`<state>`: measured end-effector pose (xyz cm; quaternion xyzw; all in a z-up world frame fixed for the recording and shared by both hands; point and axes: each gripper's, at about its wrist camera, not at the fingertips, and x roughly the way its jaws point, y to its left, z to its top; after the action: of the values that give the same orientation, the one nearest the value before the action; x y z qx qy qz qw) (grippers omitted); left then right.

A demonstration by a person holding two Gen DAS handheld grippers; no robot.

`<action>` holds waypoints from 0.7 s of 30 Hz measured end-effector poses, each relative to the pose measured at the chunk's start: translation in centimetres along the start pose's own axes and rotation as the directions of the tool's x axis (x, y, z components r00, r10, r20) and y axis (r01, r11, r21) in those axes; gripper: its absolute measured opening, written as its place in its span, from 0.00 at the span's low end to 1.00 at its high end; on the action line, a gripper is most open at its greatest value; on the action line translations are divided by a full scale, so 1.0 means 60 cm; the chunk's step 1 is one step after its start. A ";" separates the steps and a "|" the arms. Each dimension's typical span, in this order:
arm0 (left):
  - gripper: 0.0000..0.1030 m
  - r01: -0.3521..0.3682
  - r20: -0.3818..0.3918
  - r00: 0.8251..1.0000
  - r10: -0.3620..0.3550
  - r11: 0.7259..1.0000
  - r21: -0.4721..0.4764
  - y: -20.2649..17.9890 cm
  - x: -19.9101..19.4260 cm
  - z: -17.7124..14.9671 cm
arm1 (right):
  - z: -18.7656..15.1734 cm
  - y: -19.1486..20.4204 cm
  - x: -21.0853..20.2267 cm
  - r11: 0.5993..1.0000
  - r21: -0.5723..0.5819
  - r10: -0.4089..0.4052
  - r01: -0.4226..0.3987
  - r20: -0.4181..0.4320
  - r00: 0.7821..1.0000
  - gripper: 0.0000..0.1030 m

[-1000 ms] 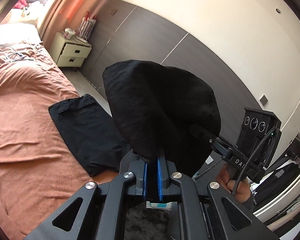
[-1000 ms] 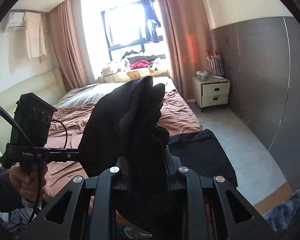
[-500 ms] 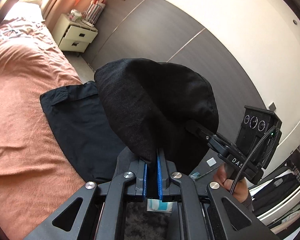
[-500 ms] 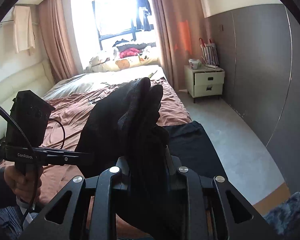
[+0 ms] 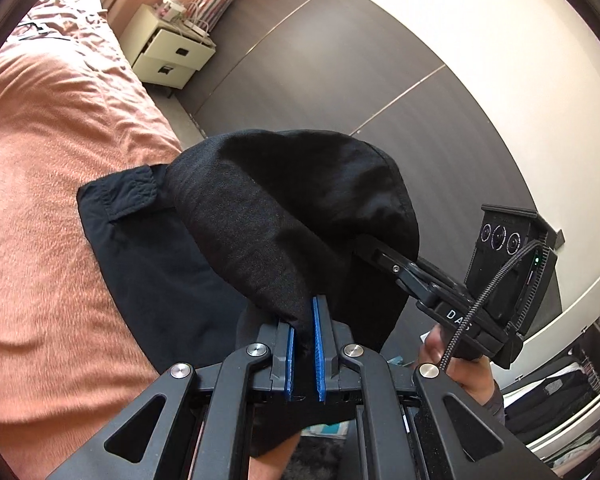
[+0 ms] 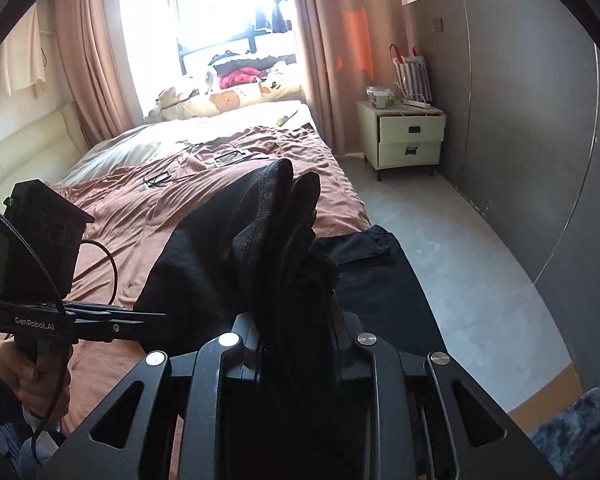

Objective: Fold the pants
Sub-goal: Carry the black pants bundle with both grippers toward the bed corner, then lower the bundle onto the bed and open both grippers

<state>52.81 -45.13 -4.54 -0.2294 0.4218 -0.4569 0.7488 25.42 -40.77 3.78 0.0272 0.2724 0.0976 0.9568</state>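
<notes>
The black pants are lifted at one end and bulge above both grippers, while their other end lies flat on the bed's near right corner. My left gripper is shut on a fold of the cloth between its blue pads. In the right wrist view my right gripper is shut on a thick bunch of the pants, which hides its fingertips. The flat part lies just beyond it. Each gripper shows in the other's view, the right one and the left one, both clamped on the same raised edge.
A brown bedsheet covers the bed, with cables and glasses further up. A cream nightstand stands by the grey wall panel. Grey floor runs along the bed's right side. A blue rug lies near my feet.
Both grippers have come forward and down toward the bed with the raised pants end, which now overhangs the flat part. The grips have not changed.
</notes>
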 end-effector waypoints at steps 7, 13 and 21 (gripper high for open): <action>0.16 -0.084 -0.029 0.996 0.083 0.996 -0.042 0.063 0.037 0.021 | 0.010 -0.005 0.045 0.997 0.019 -0.075 0.076 -0.063 0.995 0.25; 0.34 -0.119 -0.067 0.991 0.112 0.987 -0.105 0.122 0.053 0.019 | -0.007 -0.018 0.068 0.970 0.113 -0.196 0.217 -0.172 0.965 0.44; 0.39 -0.120 -0.074 0.991 0.109 0.979 -0.165 0.168 0.075 0.047 | -0.052 -0.013 -0.038 0.969 0.195 -0.133 0.153 -0.111 0.985 0.44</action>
<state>61.16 -44.39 -12.25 -0.2525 0.4955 -0.3829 0.7377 22.01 -42.00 2.25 0.0998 0.3282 0.0014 0.9393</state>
